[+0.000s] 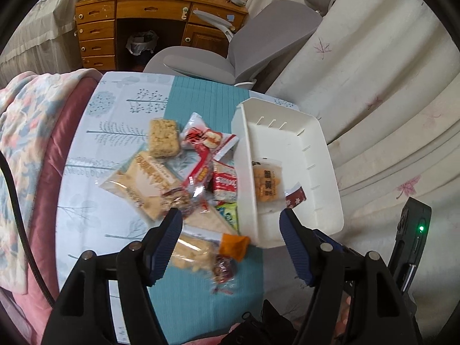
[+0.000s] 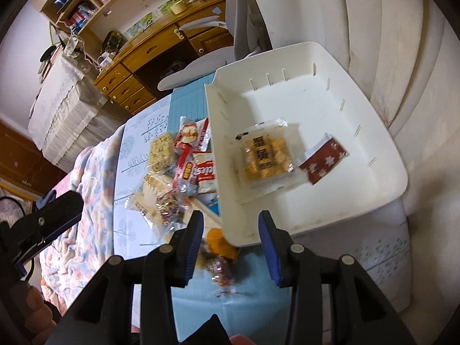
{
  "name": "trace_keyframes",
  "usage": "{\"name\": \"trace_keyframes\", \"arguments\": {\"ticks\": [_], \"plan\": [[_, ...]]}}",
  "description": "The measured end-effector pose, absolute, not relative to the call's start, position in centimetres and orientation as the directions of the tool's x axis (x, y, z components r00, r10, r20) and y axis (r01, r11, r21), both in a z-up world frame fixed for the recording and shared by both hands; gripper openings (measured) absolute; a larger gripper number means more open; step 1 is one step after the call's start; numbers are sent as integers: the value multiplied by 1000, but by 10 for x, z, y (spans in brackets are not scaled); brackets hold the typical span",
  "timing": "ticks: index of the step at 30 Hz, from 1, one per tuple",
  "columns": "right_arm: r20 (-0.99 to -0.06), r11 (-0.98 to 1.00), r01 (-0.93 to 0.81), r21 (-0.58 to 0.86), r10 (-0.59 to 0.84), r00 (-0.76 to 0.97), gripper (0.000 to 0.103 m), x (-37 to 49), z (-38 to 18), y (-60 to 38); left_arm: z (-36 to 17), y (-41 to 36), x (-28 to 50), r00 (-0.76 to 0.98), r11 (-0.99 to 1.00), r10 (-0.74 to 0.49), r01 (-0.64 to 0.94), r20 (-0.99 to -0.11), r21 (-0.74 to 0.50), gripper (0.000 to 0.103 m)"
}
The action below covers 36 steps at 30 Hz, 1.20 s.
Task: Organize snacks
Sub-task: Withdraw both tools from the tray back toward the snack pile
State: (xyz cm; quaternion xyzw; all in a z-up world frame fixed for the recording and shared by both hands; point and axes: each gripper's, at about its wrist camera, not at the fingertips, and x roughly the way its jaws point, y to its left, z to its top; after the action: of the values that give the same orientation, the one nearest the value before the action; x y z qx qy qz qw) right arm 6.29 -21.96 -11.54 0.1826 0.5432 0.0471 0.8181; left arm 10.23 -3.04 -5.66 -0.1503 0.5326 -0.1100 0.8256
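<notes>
Snack pile (image 1: 184,178) left of bin (image 1: 325,155)

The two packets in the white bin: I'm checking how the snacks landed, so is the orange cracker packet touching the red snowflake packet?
Apart. The right wrist view shows bare bin floor between the orange cracker packet and the red snowflake packet.

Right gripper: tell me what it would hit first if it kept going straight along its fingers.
Probably the near rim of the white bin, which crosses the gap of the open right gripper. The orange packet lies just below that line on the teal cloth; depth is unclear, so it could come first.
</notes>
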Motion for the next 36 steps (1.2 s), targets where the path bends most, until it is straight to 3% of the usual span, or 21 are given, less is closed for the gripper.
{"name": "trace_keyframes", "arguments": {"ticks": [7,10,17,21,36], "plan": [[-873,908,196,371,269,407,41,47,-121,-178,-57,16,96,378,933,-351,63,-856,-355,72],[-871,897,226,379,264,413,48,40,-124,-162,-59,35,94,366,934,-352,83,-861,-347,74],[-864,862,309,402,246,439,48,26,-136,-127,-59,72,94,335,936,-349,164,-875,-311,75],[-861,844,349,407,226,456,48,20,-142,-112,-60,87,96,327,937,-334,213,-884,-275,81],[-898,843,425,329,140,418,57,-6,-162,-102,-100,65,132,209,897,-288,402,-935,-186,84]]}}
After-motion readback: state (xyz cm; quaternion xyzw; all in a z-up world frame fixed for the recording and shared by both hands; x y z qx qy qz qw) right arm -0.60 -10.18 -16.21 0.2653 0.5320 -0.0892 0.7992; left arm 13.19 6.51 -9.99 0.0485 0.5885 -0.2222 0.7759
